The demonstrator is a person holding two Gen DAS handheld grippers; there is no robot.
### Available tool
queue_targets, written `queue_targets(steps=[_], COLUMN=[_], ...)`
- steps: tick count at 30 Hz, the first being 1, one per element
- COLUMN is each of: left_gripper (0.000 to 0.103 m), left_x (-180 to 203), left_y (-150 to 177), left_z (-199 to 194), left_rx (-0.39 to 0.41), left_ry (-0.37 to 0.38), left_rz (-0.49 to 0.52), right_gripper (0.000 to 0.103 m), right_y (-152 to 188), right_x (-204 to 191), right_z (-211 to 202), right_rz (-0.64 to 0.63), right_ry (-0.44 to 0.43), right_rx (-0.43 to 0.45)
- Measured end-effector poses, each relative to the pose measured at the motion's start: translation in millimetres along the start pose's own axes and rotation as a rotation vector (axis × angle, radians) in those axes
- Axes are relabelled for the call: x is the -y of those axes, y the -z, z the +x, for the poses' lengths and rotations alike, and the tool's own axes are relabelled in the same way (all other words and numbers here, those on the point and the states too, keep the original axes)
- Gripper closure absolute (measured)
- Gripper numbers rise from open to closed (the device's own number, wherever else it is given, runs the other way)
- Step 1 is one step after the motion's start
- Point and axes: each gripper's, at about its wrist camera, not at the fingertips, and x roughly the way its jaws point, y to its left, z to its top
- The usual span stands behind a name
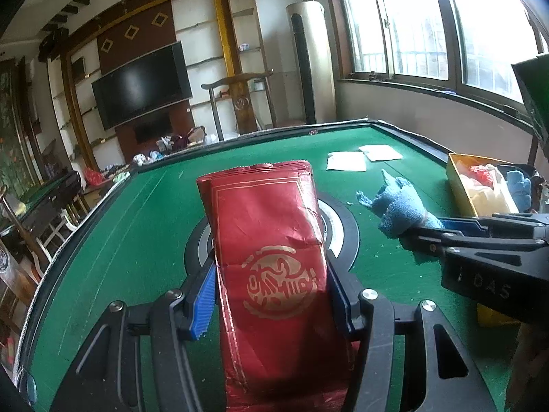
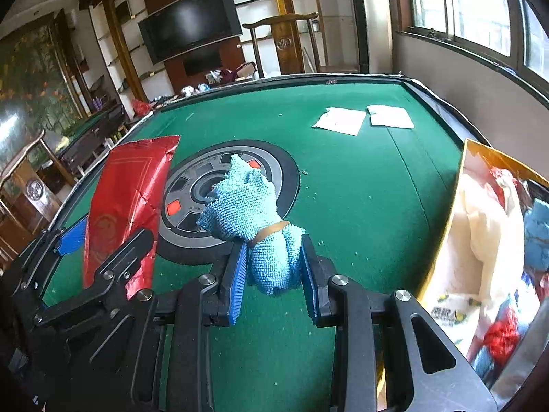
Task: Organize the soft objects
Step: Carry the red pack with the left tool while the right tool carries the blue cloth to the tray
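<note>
**Two soft items held above a green table, beside the collecting box**

A living room with a wall-mounted television (image 1: 142, 86), a wooden chair (image 1: 240, 103) and a bright window (image 1: 429, 24) surrounds a green felt table (image 2: 360, 178) with a round panel (image 2: 274, 171) at its centre. Two white paper sheets (image 2: 363, 120) lie near the table's far edge.

The left gripper (image 1: 271, 295) has its fingers (image 1: 202, 304) set fairly wide and closed against the sides of a crinkled red foil packet (image 1: 267, 240). The packet stands upright between the blue pads, held near its lower part so that its gold emblem faces the camera.

The right gripper (image 2: 274, 281) has its fingers (image 2: 238, 278) drawn narrow and pinched on a blue terry cloth bundle (image 2: 250, 206). A rubber band (image 2: 271, 231) cinches the bundle just ahead of the pads, and its loose end flares forward above the round panel.

A yellow cardboard box (image 2: 459, 206) sits at the right side of the table, already holding white, red and blue soft items (image 2: 487, 226). Both held objects appear to be off the felt, probably so they can be carried to the box; the cloth bundle is the nearer of the two to it. Neither is yet in the box.
</note>
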Motion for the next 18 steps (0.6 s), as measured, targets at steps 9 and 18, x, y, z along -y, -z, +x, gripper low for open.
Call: queue_targets(steps=[9,18], left_gripper=[0.046,0.046], left_x=[5.1,32.2], left_y=[4.0,1.1], left_z=[-10.9,-34.3], left_rx=[0.029,0.042], left_ry=[0.026,0.132], left_rz=[0.02,0.055], right_gripper=[0.075,0.075], right_y=[11.2,23.8], right_x=[14.2,43.6], right_z=[-27.9,-78.3], right_rz=[0.065,0.123], right_ry=[0.006,0.043], right_rx=[0.046,0.115])
